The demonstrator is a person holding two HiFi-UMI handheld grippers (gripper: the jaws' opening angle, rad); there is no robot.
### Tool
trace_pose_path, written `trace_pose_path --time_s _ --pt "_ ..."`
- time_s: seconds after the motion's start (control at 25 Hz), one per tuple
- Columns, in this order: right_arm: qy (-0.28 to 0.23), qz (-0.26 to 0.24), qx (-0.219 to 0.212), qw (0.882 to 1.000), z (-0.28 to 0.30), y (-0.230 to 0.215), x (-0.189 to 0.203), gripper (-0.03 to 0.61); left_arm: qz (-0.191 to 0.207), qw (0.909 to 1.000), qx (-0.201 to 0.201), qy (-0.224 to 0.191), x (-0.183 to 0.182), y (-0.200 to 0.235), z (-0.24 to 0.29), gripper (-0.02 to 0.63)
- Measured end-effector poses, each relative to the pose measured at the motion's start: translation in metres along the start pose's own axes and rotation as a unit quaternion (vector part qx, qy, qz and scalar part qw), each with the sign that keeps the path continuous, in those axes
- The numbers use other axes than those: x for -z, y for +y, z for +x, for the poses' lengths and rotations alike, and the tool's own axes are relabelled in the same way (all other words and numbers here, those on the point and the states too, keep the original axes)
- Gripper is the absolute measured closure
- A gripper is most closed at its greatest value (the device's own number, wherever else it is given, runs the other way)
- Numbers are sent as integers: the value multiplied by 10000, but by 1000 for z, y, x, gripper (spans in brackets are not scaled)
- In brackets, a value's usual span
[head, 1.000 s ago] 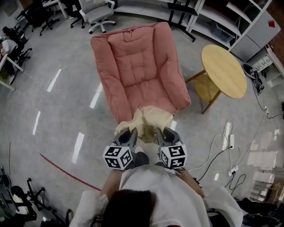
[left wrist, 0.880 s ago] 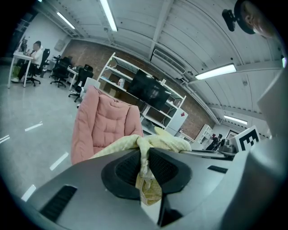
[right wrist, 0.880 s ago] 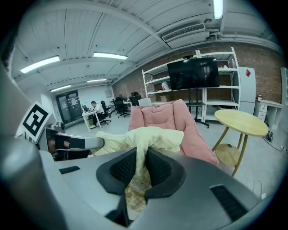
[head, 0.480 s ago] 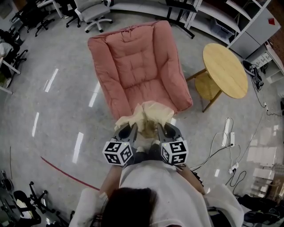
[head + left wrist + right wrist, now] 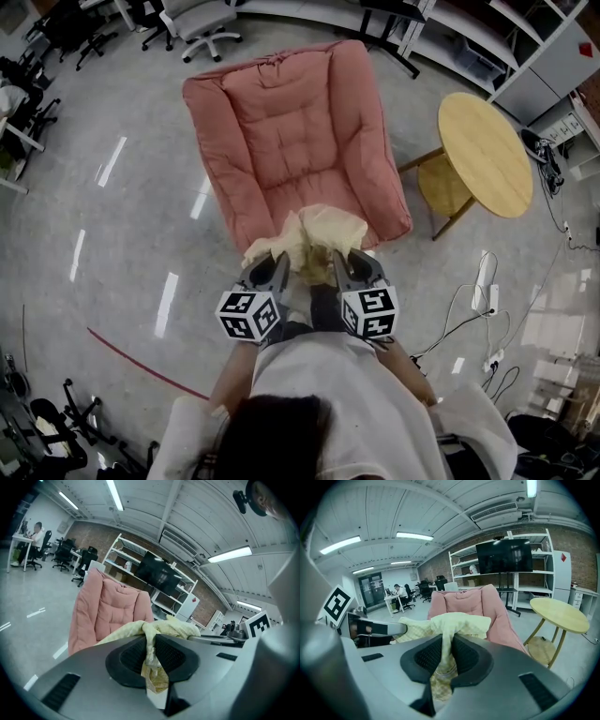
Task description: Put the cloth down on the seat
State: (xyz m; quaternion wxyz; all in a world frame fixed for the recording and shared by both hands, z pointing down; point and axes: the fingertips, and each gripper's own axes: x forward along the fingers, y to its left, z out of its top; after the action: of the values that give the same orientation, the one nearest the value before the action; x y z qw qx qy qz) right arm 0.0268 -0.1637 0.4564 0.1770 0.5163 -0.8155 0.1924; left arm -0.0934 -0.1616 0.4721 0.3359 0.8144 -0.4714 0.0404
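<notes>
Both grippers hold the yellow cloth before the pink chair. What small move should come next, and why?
Probably carry the cloth forward until it hangs over the seat. The left gripper and the right gripper are each shut on a bunch of it, held up at the chair's front edge; the seat lies farther ahead.

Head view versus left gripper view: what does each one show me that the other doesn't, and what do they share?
Only the head view: the round wooden table right of the pink armchair, the armchair's whole seat from above, and a red line on the floor.

Only the left gripper view: the left gripper with its jaws pinched shut on a fold of the yellow cloth, a dark screen on the shelving, and a person seated at a far desk.

Both: armchair and cloth, with the cloth bunched near the armchair's front edge and not yet laid on the seat.
</notes>
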Motion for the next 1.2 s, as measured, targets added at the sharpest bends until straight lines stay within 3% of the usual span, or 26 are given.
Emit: trace_pose_path --time_s 0.8,1.2 --pt "695 -71 -554 9960 131 -90 -28 511 -413 9966 -657 267 -39 52 137 541" --pt "1097 -90 -833 9904 180 -120 -19 511 -712 9913 -1046 361 -32 79 183 541"
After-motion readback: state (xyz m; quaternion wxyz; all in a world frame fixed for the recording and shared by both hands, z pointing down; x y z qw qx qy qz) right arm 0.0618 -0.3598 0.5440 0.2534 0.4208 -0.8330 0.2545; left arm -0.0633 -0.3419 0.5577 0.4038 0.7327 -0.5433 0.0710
